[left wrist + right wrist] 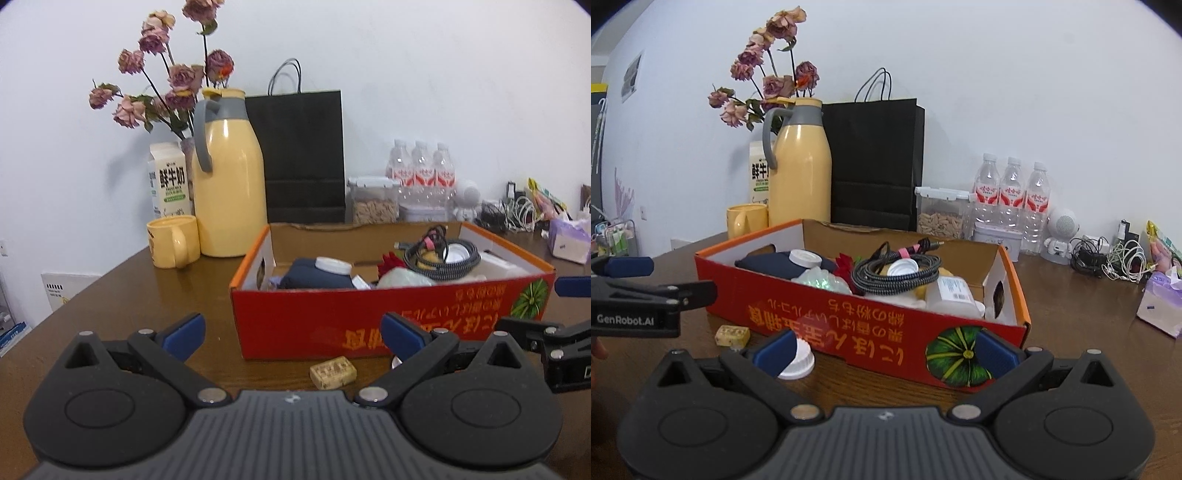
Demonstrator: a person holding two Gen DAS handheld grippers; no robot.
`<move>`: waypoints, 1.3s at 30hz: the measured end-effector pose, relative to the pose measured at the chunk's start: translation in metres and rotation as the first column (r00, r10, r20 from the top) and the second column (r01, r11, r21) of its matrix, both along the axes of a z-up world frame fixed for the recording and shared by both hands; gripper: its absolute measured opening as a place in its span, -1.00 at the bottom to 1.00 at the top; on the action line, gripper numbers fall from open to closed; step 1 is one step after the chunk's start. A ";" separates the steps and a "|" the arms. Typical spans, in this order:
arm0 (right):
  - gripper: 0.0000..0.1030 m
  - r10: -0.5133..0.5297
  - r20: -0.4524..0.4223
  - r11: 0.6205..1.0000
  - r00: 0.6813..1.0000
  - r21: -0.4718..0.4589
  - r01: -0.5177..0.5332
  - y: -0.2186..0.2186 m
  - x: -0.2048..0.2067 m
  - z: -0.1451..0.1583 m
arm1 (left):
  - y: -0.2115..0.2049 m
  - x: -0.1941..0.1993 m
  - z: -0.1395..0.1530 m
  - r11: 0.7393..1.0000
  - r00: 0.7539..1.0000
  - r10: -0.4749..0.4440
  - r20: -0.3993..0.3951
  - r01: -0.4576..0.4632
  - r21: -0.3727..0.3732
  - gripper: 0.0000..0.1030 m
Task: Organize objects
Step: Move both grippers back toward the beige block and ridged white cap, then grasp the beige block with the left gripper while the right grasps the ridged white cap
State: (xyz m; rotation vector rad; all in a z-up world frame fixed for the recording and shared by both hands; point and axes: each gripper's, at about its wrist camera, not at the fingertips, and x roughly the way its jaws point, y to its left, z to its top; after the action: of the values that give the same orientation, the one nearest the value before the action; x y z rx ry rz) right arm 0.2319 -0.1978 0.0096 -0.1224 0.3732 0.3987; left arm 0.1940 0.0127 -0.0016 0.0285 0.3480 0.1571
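A red cardboard box stands on the brown table, holding a dark blue pouch, a coiled braided cable, white caps and a plastic bottle. A small tan block lies on the table before the box. A white cap lies next to it. My left gripper is open above the block. My right gripper is open, its left finger over the white cap.
A yellow thermos, yellow mug, milk carton, dried roses and a black paper bag stand behind the box. A nut container, three water bottles, cables and tissues are at the right.
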 end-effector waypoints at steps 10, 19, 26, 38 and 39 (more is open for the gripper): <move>1.00 -0.014 -0.030 1.000 0.999 -0.007 0.014 0.000 0.006 -0.003 | 0.000 0.013 -0.011 0.999 0.992 -0.044 -0.122 0.041 -0.025 1.00; 1.00 -0.013 -0.055 1.000 0.998 -0.022 0.012 0.002 0.010 -0.007 | 0.008 0.050 -0.023 0.996 0.958 -0.042 -0.284 0.019 -0.086 0.51; 1.00 -0.015 -0.061 1.000 0.998 -0.025 0.014 0.003 0.012 -0.008 | 0.004 0.054 -0.024 0.995 0.955 -0.084 -0.286 0.065 -0.076 -0.32; 1.00 -0.017 -0.067 0.999 0.998 -0.030 0.015 0.004 0.012 -0.009 | 0.008 0.044 -0.018 0.994 0.975 -0.077 -0.211 0.059 -0.091 -0.33; 1.00 -0.018 -0.068 0.999 0.998 -0.030 0.016 0.004 0.013 -0.009 | 0.009 0.043 -0.017 0.994 0.976 -0.075 -0.206 0.057 -0.093 -0.33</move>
State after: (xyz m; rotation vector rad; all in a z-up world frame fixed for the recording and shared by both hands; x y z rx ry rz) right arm 0.2446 -0.1942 0.0008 -0.1345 0.4476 0.3813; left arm 0.2370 0.0214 -0.0187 -0.0291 0.5634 0.0725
